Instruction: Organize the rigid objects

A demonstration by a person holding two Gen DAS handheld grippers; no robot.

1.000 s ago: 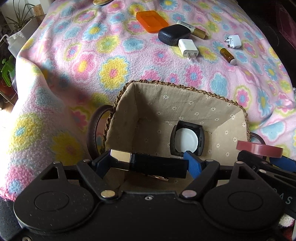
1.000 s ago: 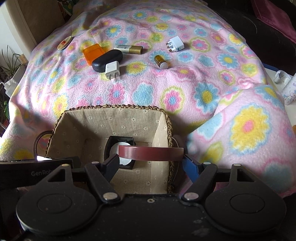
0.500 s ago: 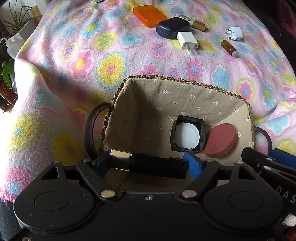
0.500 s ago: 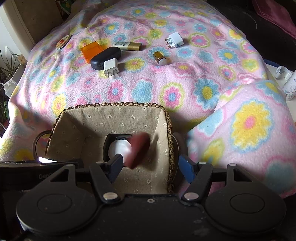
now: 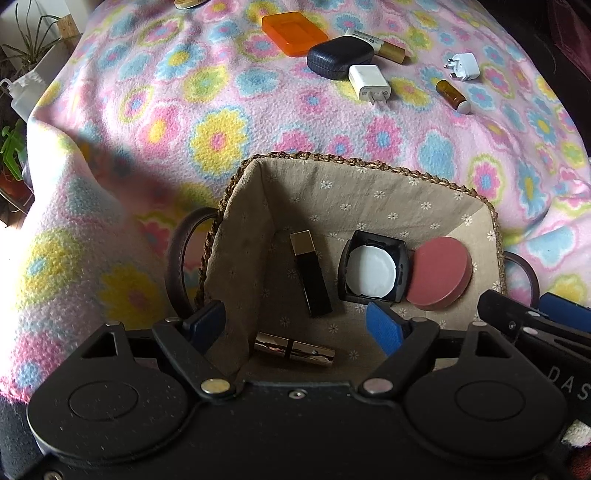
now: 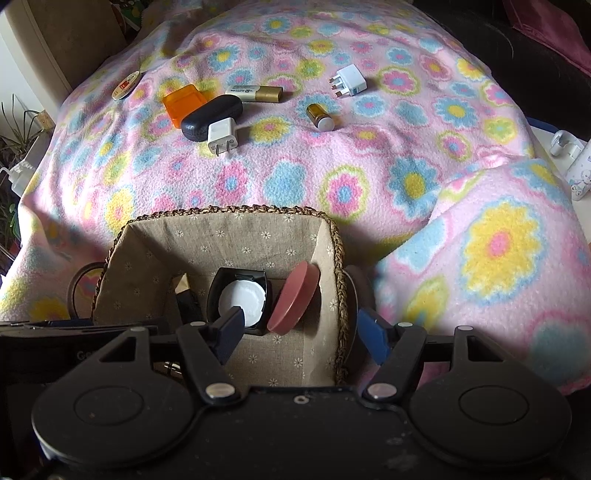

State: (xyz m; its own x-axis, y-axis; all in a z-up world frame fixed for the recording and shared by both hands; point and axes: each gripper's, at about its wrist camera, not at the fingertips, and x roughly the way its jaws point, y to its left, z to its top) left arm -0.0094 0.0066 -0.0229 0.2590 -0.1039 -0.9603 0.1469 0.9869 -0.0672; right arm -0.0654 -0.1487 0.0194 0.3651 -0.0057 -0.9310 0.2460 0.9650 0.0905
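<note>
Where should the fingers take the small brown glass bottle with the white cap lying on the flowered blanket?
Grip the small brown glass bottle across its round body, coming from above: it lies on its side, clear of the white three-pin plug, so both long sides are free.

Hidden and cut-off parts around the basket point(image 6: 221, 212)

The right tool's own body is covering the basket's near wall, its left finger point(image 6: 231, 328) is overlapping the compact point(image 6: 240, 295), and the badge point(image 5: 188, 3) is running off the top edge.
</note>
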